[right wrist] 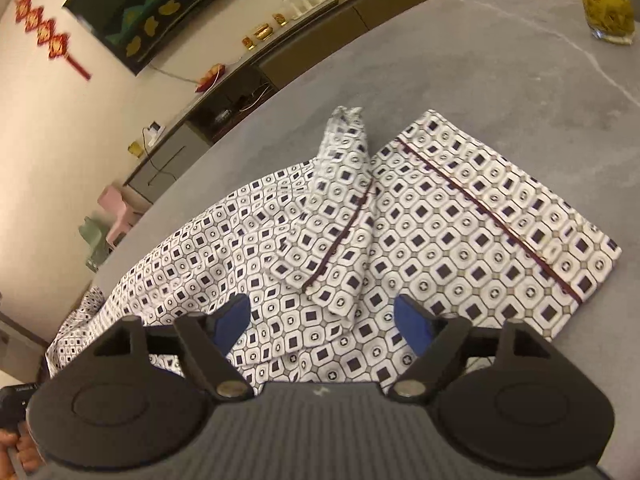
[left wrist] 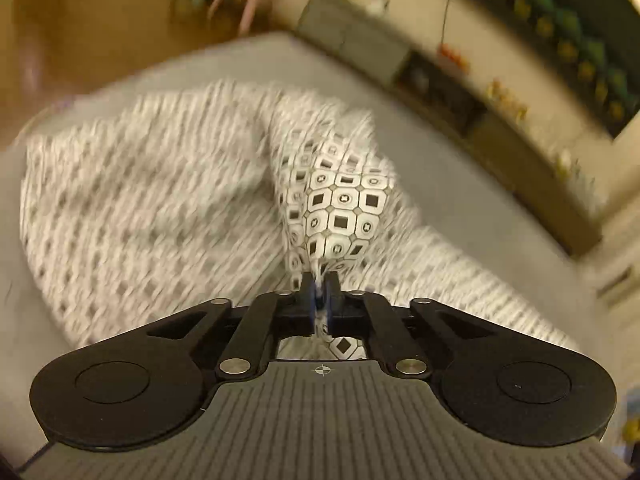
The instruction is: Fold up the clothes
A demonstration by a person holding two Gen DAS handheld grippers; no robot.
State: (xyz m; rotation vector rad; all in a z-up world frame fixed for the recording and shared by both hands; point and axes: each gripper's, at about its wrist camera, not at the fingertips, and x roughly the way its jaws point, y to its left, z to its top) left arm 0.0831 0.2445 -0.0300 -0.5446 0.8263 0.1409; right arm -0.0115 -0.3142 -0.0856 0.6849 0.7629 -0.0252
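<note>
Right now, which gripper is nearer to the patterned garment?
Left. The left gripper is shut on a fold of the patterned garment, touching it. The right gripper is open above it, gripping nothing.

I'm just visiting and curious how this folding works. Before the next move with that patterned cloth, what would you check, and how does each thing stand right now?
1. Left hand-held gripper clamped on the patterned garment: ok.
2. Right hand-held gripper open and free above the cloth: ok.
3. Garment flat on the grey table: not ok, the middle is bunched.
4. Drinking glass clear of the cloth: ok.
5. Left view sharp enough to judge the edges: not ok, blurred.
</note>
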